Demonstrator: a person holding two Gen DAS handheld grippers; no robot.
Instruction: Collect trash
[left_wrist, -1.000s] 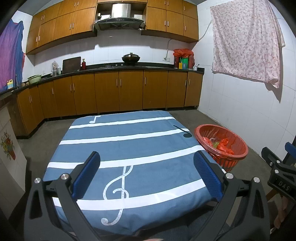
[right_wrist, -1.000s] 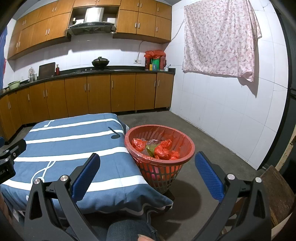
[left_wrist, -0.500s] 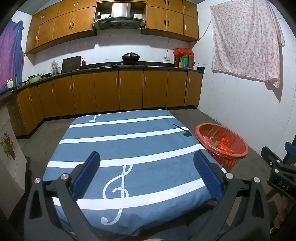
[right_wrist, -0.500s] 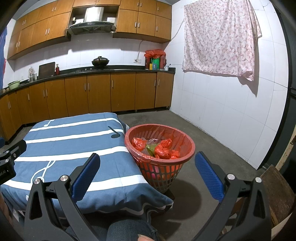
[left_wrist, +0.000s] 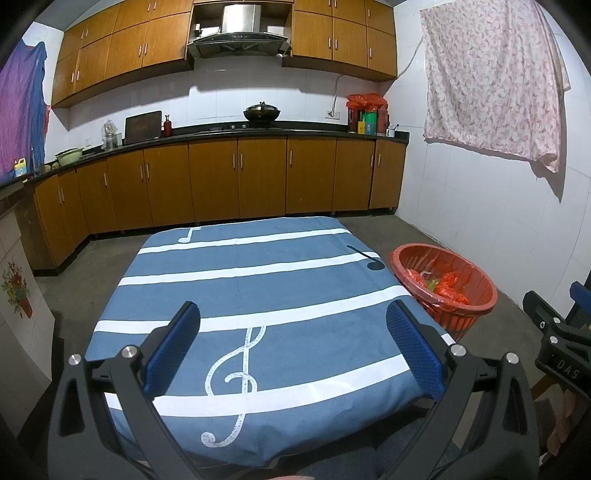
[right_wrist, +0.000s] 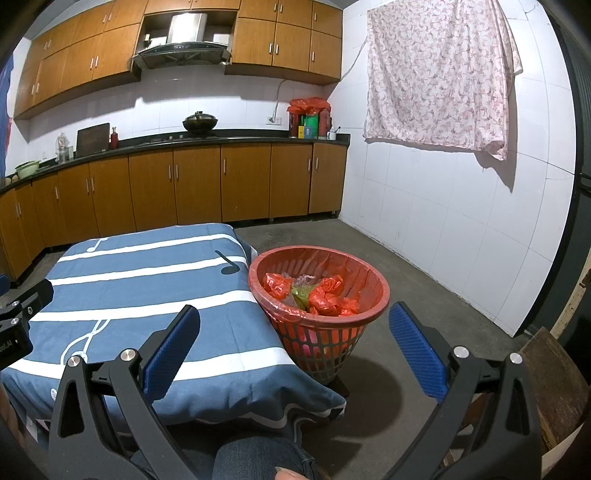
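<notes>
A table draped in a blue cloth with white stripes and printed music notes (left_wrist: 251, 295) fills the middle of the kitchen floor, and no loose litter shows anywhere on its top in either view. Just beside its right-hand corner stands a round red plastic basket lined with a red bag (right_wrist: 369, 314), on the concrete floor, touching or nearly touching the hanging edge of the cloth. Inside it lies the trash: several crumpled red plastic bags (right_wrist: 325, 299) with a scrap of green wrapper (right_wrist: 301, 295) between them and something pale behind. The left hand-held gripper (left_wrist: 293, 345) hangs over the near edge of the table, blue pads spread wide and nothing between them; the right hand-held gripper (right_wrist: 293, 345) points toward the basket from above the person's knee, likewise spread and carrying nothing. Judging from this, the collecting looks finished or nearly so, since everything visible already sits in the basket. A further move, if any, would call for scanning the floor and table edges for stray pieces before reaching again.
</notes>
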